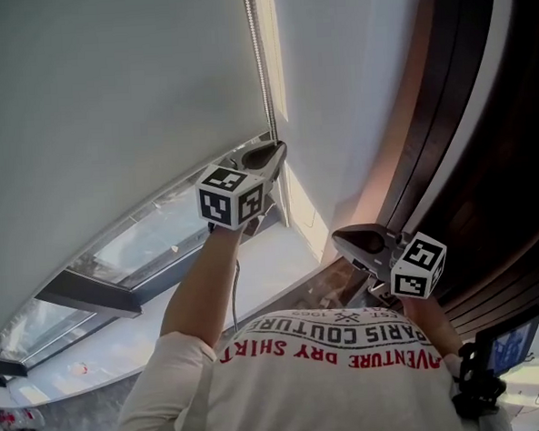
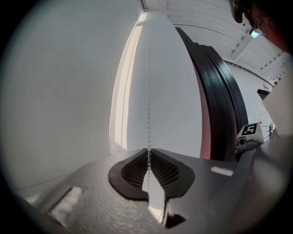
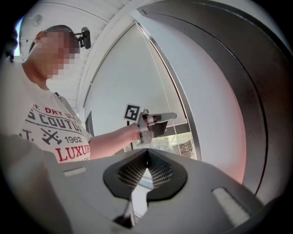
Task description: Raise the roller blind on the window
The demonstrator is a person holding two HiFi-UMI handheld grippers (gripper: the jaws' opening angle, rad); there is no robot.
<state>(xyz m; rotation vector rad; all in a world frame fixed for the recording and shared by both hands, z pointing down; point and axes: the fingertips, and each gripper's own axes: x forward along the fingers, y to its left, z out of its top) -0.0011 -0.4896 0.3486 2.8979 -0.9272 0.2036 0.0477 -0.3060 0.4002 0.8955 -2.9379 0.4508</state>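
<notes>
1. One blind (image 1: 107, 92) hangs nearly full down over the window, leaving a strip of glass (image 1: 144, 245) above the sill (image 1: 276, 255).
2. Its chain (image 1: 260, 65) drops along the blind's right edge into your left gripper (image 1: 273, 153), jaws pinched on it.
3. Pull straight down along the chain, not outward, so the beads don't slip from the pads.
4. Your right gripper (image 1: 351, 240) hangs lower, closed on nothing; ready it for the next hold.
5. Keep clear of the dark panel (image 1: 483, 133) close on the right.

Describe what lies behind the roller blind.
Only a strip of window glass shows, below the bottom edge of the roller blind. The blind's fabric covers everything higher up, so that part cannot be seen.
</notes>
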